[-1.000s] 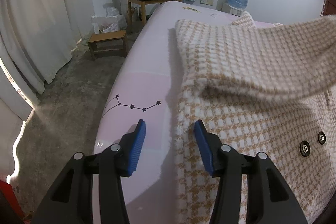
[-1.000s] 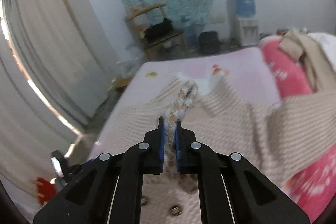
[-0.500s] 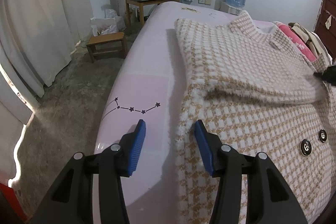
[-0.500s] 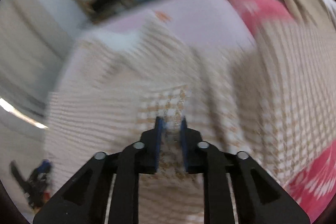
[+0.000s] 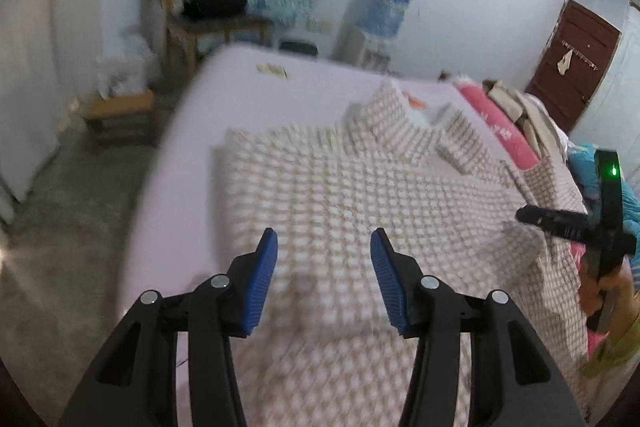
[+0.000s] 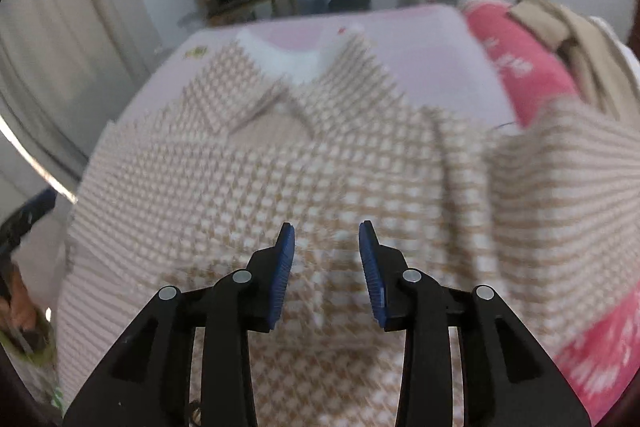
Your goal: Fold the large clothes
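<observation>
Houndstooth coat [image 6: 320,167] is lying flat across the pink bed [image 5: 240,87], collar pointing to 12 o'clock, one sleeve seemingly already folded in over the body, so I'm judging first fold done; other sleeve and body folds still remaining. Right gripper [image 6: 326,259] jaws have just been opening, now standing apart over the fabric, nothing pinched. Left gripper [image 5: 322,267] is hovering half open, gripping nothing. Left view is showing the right gripper at 3 o'clock and a brown door [image 5: 572,67]; right view is giving the collar [image 6: 288,83] clearer and a red pillow [image 6: 516,67] at 2 o'clock.
</observation>
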{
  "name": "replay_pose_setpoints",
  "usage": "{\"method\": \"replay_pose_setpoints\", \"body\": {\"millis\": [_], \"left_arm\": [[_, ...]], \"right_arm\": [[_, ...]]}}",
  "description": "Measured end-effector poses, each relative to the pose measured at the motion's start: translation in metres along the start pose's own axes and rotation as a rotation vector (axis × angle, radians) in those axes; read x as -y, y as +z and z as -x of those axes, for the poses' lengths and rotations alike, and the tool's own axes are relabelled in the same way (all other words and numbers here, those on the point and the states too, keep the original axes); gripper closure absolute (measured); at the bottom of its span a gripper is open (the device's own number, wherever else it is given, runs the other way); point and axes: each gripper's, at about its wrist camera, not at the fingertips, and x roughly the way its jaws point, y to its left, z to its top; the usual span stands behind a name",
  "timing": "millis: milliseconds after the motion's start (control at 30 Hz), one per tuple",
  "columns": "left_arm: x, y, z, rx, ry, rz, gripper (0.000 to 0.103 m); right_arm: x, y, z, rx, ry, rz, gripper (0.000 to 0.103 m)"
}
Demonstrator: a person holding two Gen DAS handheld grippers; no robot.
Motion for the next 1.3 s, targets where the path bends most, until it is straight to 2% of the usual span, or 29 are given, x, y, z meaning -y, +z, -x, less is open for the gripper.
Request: {"method": "replay_pose_setpoints", "body": {"millis": [33, 100, 167, 267, 400, 467, 533, 667, 733, 767, 833, 900, 1000, 1067, 1100, 1133, 1200, 1300], "left_arm": [[-0.004, 0.000, -0.019, -0.043, 0.007, 0.016, 0.055], [-0.014, -0.005, -0.040, -0.100, 0.055, 0.033, 0.058], [-0.017, -0.006, -0.037, -0.081, 0.045, 0.015, 0.058], [-0.017, 0.000, -0.031, -0.075, 0.052, 0.011, 0.058], [-0.017, 0.028, -0.035, -0.030, 0.078, 0.003, 0.058], [-0.024, 0.044, -0.052, -0.050, 0.094, 0.035, 0.058], [-0.035, 0.048, -0.075, -0.106, 0.164, 0.053, 0.058], [-0.038, 0.052, -0.076, -0.096, 0.177, 0.054, 0.058], [-0.033, 0.052, -0.064, -0.072, 0.188, 0.052, 0.058], [-0.027, 0.053, -0.057, -0.057, 0.178, 0.041, 0.058], [-0.012, 0.047, -0.042, -0.034, 0.154, -0.007, 0.054], [0.007, 0.035, -0.033, -0.043, 0.136, -0.068, 0.047], [0.026, 0.014, -0.034, -0.083, 0.127, -0.122, 0.036], [0.031, -0.003, -0.048, -0.132, 0.160, -0.145, 0.033], [0.032, -0.012, -0.054, -0.133, 0.197, -0.171, 0.032], [0.035, -0.016, -0.053, -0.105, 0.218, -0.200, 0.032], [0.041, -0.018, -0.052, -0.106, 0.249, -0.222, 0.032], [0.045, -0.016, -0.038, -0.079, 0.191, -0.195, 0.029]], "right_arm": [[0.005, -0.001, -0.010, -0.021, -0.014, -0.004, 0.073], [0.015, -0.002, -0.011, -0.014, 0.030, -0.022, 0.073], [0.021, -0.001, -0.007, -0.019, 0.040, -0.028, 0.071], [0.023, 0.006, -0.001, -0.012, 0.000, -0.027, 0.071], [0.016, 0.026, -0.012, 0.011, 0.009, -0.010, 0.068], [0.012, 0.032, -0.028, -0.004, -0.004, 0.003, 0.067], [0.011, 0.034, -0.037, 0.002, -0.032, 0.010, 0.067], [0.013, 0.039, -0.037, 0.000, -0.076, -0.018, 0.067], [0.006, 0.037, -0.026, 0.014, -0.105, -0.028, 0.059], [0.002, 0.036, -0.021, 0.028, -0.090, -0.020, 0.056], [-0.016, 0.029, -0.006, 0.053, -0.027, 0.019, 0.044], [-0.034, 0.019, 0.002, 0.061, -0.001, 0.071, 0.039], [-0.062, -0.001, -0.004, 0.033, 0.017, 0.170, 0.034], [-0.067, -0.011, -0.019, -0.006, -0.006, 0.197, 0.032], [-0.067, -0.016, -0.028, -0.014, -0.018, 0.194, 0.031], [-0.067, -0.017, -0.026, 0.005, -0.014, 0.187, 0.030], [-0.066, -0.014, -0.018, -0.013, -0.036, 0.161, 0.030], [-0.069, -0.019, 0.004, 0.045, -0.008, 0.163, 0.028]]}}
